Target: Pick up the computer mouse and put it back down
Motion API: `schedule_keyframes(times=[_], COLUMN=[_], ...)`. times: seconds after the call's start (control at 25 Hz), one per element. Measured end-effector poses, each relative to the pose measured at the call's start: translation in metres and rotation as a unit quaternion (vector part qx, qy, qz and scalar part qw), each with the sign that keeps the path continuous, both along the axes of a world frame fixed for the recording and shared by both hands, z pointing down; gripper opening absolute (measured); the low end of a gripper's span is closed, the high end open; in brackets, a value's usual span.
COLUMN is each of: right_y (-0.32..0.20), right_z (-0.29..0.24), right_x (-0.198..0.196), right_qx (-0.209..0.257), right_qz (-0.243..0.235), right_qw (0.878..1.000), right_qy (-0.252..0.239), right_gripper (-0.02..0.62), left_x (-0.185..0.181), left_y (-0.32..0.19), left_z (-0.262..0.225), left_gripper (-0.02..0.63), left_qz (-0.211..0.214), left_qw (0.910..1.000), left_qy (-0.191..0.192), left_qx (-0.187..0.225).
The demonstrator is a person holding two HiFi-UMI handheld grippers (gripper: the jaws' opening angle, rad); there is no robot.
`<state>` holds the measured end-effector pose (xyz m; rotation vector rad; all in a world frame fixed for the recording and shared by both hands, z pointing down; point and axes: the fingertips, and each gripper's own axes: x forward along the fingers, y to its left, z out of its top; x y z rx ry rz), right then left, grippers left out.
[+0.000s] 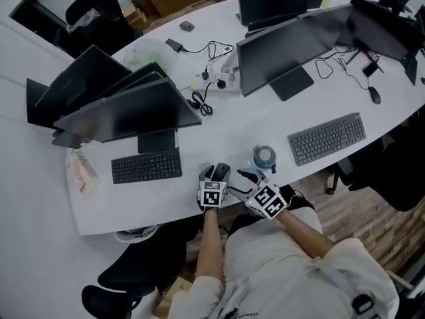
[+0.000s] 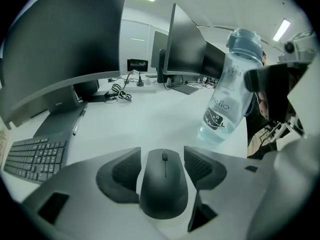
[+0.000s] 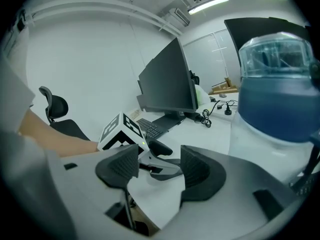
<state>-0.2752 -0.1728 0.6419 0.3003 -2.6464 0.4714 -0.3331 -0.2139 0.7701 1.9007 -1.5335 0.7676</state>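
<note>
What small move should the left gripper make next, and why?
Probably draw the left gripper straight back and up, if the lift is already done. The black computer mouse lies flat on the white table between its fingers, which flank it without visibly pressing; the clear water bottle stands close at its right.

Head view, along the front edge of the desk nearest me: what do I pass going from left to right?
Along that edge: crinkled packet → black keyboard → computer mouse → water bottle → grey keyboard.
</note>
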Motion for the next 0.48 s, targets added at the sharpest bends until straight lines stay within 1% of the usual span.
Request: schedule_keyframes(times=[0.12,0.2,0.32,0.48], right_y=[0.001,0.001,0.001,0.0], right_z=[0.001,0.001,0.0,0.002], right_x=[-0.001,-0.002,-0.002,0.004], right_qx=[-0.002,0.001,0.006,0.006], right_qz=[-0.002,-0.002,0.001,0.009], right_qw=[1.0,1.0,1.0,1.0], right_qy=[0.001,0.003,0.004,0.007], right_gripper=[0.267,0.267,0.267,0.267], left_x=[0.006,0.009,0.007,0.008], left_y=[0.001,0.002,0.005,0.008], left_z=[0.006,0.013,0.019,0.032], left_gripper=[0.27,0.274,0.281,0.284], left_qz=[0.008,0.016,0.019,0.033], left_qw=[0.9998,0.9995,0.9993,0.998], left_qy=[0.014,0.017,0.008,-0.012], left_qx=[-0.011,-0.021,-0.03,-0.053])
